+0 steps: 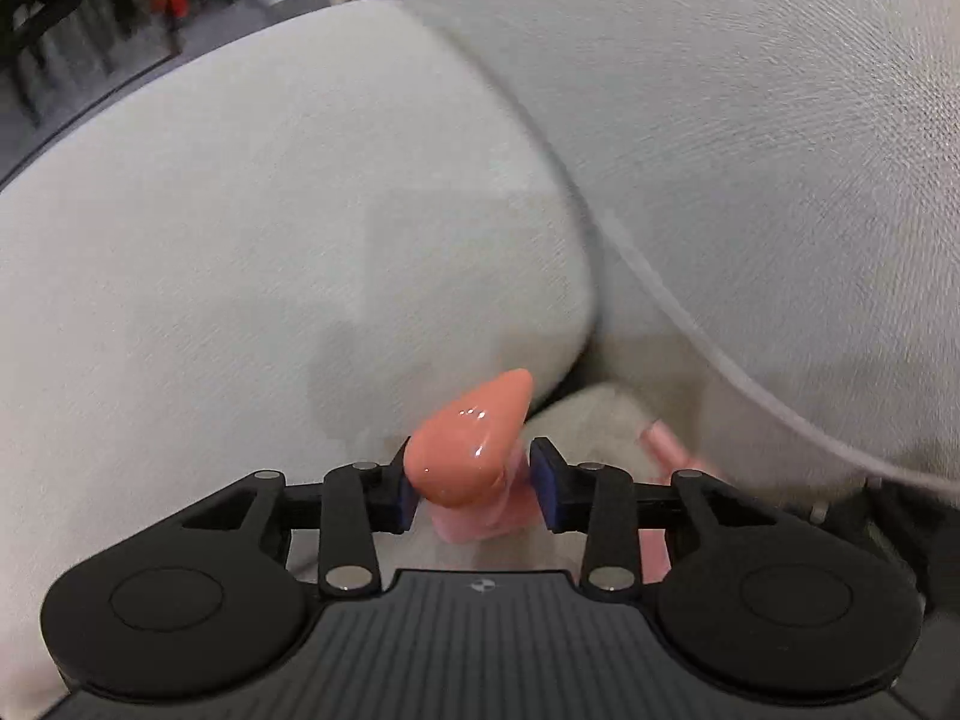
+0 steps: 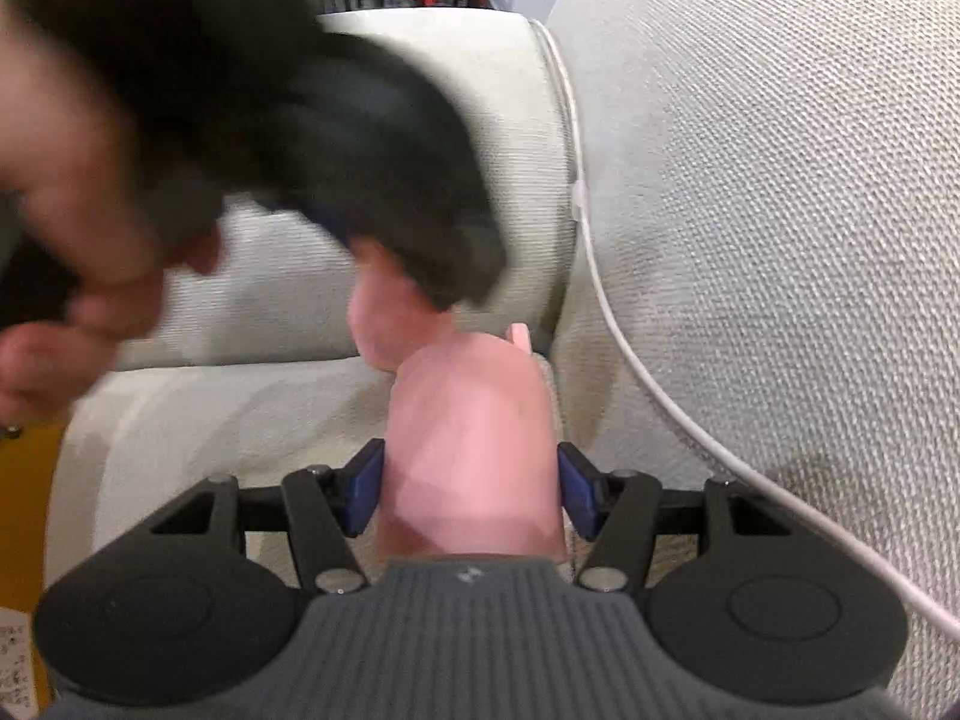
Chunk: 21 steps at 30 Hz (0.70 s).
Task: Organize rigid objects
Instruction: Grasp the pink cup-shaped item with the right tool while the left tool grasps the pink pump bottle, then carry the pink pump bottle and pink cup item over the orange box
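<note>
Two grippers, each holding one pink item, over a light grey sofa (image 1: 270,210).

Item 1: left gripper (image 1: 471,483), pads closed against a glossy salmon-pink piece (image 1: 468,438) with a paler pink part below it. The piece stands up between the pads, its pointed end towards the sofa cushions. Its identity cannot be told; it looks hard and smooth. In the right wrist view the same gripper appears as a dark blur (image 2: 372,180) above a pink lump, with the person's hand (image 2: 72,210) behind it.

Item 2: right gripper (image 2: 471,495), pads clamped on a matte pink cylinder (image 2: 471,450), held upright and filling the gap between the pads. A small pink tab (image 2: 519,336) shows just beyond it, near the gap between seat and back cushion.

Item 3: further pink piece (image 1: 660,447) lying low to the right in the left wrist view, near a fluffy off-white patch (image 1: 600,426); blurred, kind unclear.

Fixture: white cord (image 2: 606,300) running down the cushion seam.

Status, as a judgement: the task is mid-course. Both pieces are lifted and in hand, neither yet set down. No box, tray or other destination is in view, so how many things are already sorted cannot be told. Remaining: placing both held pieces, and probably collecting the loose pink piece.
</note>
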Each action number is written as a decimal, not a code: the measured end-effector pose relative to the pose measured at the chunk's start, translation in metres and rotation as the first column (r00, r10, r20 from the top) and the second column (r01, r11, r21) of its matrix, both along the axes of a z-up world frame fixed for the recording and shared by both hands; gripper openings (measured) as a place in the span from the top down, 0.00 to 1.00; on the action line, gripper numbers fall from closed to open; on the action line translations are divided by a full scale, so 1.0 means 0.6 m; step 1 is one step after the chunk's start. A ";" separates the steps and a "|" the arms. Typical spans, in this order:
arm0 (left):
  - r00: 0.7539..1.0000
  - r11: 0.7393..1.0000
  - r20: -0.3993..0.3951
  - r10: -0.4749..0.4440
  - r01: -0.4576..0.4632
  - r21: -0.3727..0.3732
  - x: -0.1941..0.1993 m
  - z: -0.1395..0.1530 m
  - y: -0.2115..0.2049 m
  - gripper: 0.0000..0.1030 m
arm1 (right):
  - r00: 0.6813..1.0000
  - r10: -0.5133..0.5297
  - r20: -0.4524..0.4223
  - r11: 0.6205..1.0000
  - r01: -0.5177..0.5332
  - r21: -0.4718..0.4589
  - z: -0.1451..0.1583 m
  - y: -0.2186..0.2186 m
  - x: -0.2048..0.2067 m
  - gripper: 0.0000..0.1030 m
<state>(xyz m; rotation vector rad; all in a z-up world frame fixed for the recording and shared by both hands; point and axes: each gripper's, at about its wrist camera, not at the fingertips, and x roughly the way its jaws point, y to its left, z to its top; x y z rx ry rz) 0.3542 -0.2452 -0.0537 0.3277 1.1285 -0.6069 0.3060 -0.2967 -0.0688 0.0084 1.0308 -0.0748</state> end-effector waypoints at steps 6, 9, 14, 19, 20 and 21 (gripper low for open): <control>0.993 0.990 0.010 0.117 -0.116 -0.074 -0.053 0.025 0.100 0.61 | 1.000 0.017 -0.015 0.996 -0.016 0.087 -0.001 -0.014 -0.002 0.42; 0.990 0.986 0.004 0.141 -0.140 -0.093 -0.085 0.039 0.129 0.62 | 0.999 0.029 -0.045 0.992 -0.023 0.123 -0.005 -0.020 -0.001 0.42; 0.990 0.986 -0.013 0.139 -0.140 -0.096 -0.118 0.062 0.154 0.63 | 0.995 0.069 -0.070 0.979 -0.055 0.197 0.006 -0.033 -0.021 0.42; 0.995 0.994 -0.065 0.082 -0.086 -0.065 -0.153 0.054 0.155 0.63 | 0.985 0.076 -0.155 0.973 -0.040 0.228 -0.004 -0.041 -0.016 0.42; 0.995 0.996 -0.069 0.069 -0.072 -0.052 -0.156 0.047 0.150 0.63 | 0.982 0.085 -0.166 0.976 -0.049 0.213 -0.006 -0.038 -0.015 0.42; 0.995 0.997 -0.073 0.065 -0.068 -0.039 -0.159 0.039 0.147 0.64 | 0.980 0.095 -0.177 0.978 -0.058 0.201 -0.008 -0.033 -0.013 0.42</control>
